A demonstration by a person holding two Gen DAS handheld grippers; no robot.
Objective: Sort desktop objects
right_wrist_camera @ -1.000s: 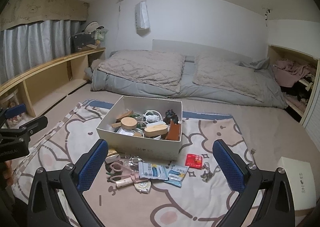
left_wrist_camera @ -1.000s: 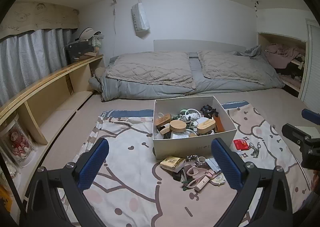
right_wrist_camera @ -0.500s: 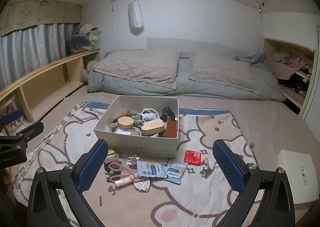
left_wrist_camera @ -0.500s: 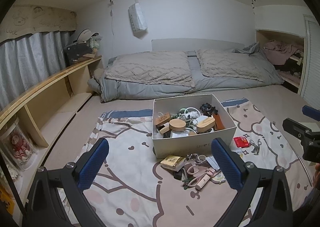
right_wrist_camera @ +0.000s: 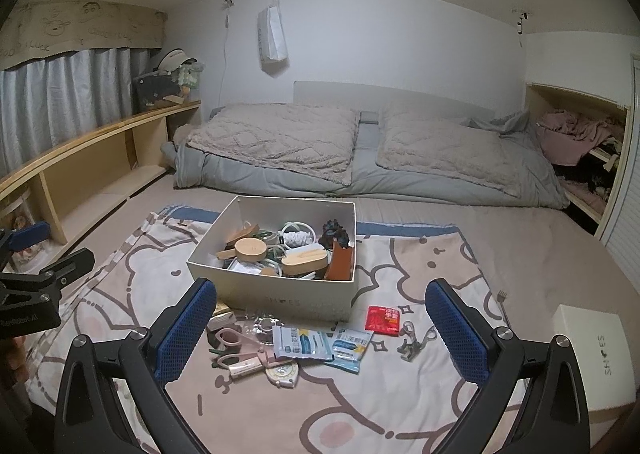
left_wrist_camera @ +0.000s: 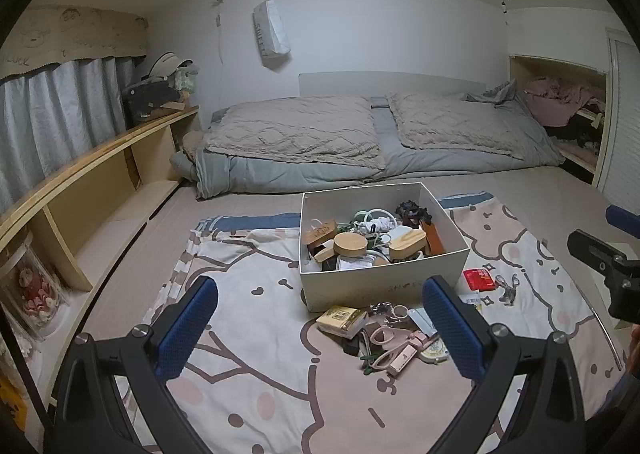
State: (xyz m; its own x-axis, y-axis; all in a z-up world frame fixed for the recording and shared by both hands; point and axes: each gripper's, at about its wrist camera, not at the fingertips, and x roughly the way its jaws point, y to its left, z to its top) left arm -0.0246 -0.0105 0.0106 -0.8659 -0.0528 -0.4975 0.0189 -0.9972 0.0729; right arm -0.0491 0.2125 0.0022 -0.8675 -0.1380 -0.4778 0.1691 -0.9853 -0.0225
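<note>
Both grippers, left gripper (left_wrist_camera: 320, 328) and right gripper (right_wrist_camera: 320, 328), are hovering with fingers spread wide, gripping nothing, facing the box (right_wrist_camera: 280, 290) and the clutter (right_wrist_camera: 280, 346) lying in front.

Hand-held two-finger grippers, wrist views.
Left gripper (left_wrist_camera: 320, 330) and right gripper (right_wrist_camera: 322, 330) are alike: black angular frames with triangular cut-outs, a silver screw (left_wrist_camera: 140, 331) at each finger joint, and blue dimpled pads (right_wrist_camera: 185, 330) lining the fingers. White lettering (right_wrist_camera: 18, 322) marks the left gripper's black body.
</note>
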